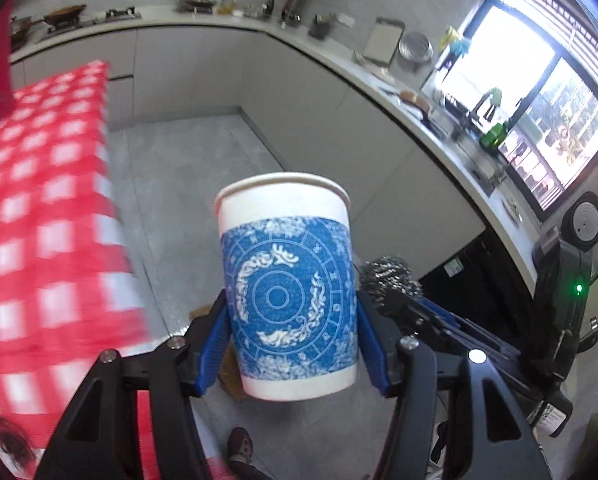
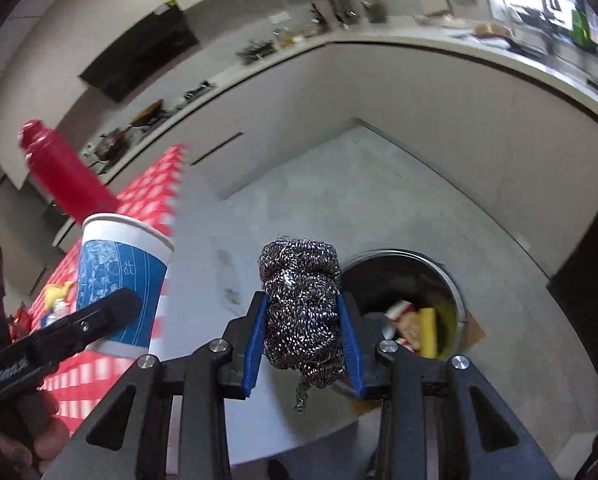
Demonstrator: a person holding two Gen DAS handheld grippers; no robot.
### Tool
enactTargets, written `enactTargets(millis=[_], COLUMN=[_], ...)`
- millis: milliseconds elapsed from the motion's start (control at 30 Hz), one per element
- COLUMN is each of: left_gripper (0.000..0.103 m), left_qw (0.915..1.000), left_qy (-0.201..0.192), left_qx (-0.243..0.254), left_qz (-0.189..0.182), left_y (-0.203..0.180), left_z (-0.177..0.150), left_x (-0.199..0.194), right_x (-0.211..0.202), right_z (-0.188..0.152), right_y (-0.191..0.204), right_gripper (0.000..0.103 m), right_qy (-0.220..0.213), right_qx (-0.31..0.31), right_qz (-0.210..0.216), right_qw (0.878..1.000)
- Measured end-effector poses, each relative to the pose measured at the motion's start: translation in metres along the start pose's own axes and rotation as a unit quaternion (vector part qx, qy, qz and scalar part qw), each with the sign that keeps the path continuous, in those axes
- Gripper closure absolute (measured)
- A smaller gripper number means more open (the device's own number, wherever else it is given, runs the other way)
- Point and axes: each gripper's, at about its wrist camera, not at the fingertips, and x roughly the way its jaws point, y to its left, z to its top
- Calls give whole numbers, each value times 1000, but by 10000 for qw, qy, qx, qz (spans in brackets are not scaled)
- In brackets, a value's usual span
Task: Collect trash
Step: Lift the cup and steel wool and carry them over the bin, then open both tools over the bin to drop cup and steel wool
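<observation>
Left gripper (image 1: 293,322): closed on the paper cup (image 1: 287,284). One blue pad sits on each side of the cup, low on its wall.
Paper cup: white with a blue picture band. It stands almost straight up and leans a little. Its long line runs bottom to top, and the open mouth points up and away from the camera. It hangs in the air over the grey floor (image 1: 203,160), just off the edge of the bench (image 1: 39,216).
Right gripper (image 2: 303,328): closed tight on the steel scrubber (image 2: 301,304). The two blue pads squeeze it from both sides.
Steel scrubber: a shiny ball of wire, squashed so it is taller than it is wide. Its long line runs up and down between the pads, and a little wire tail hangs from the bottom. In the left wrist view it shows just to the right of the cup.
Trash bin (image 2: 451,280): round and open, on the floor. It sits behind the scrubber and to the right. Inside are a yellow thing and some red and white wrappers — I cannot tell what they are.
Bench: covered in a red and white checked cloth. It lies to the left of both grippers and looks blurry.
Red bottle (image 2: 65,176): stands on the bench behind the cup, in the right wrist view.
Kitchen counter (image 1: 339,56): far back — it curves around the room with many small things on it.
</observation>
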Motion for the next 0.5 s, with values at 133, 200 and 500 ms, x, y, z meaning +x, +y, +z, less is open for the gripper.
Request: enactTargets(millis=[133, 200, 500], left_gripper=[43, 43, 39], left_qw=[9995, 9986, 9902], left_qy=[226, 361, 966], left_qx=[-129, -192, -429], left_qz=[178, 337, 917], left_y=[-10, -11, -9], left_z=[-7, -12, -29], left_x=[38, 61, 129], right_x=[26, 41, 106], right_z=[2, 2, 1], right_y=[-35, -50, -93], right_gripper=[66, 66, 62], right_qy=[220, 360, 895], right_qx=[56, 68, 18], right_qz=[-78, -111, -111], right_qw=[9997, 9993, 9959])
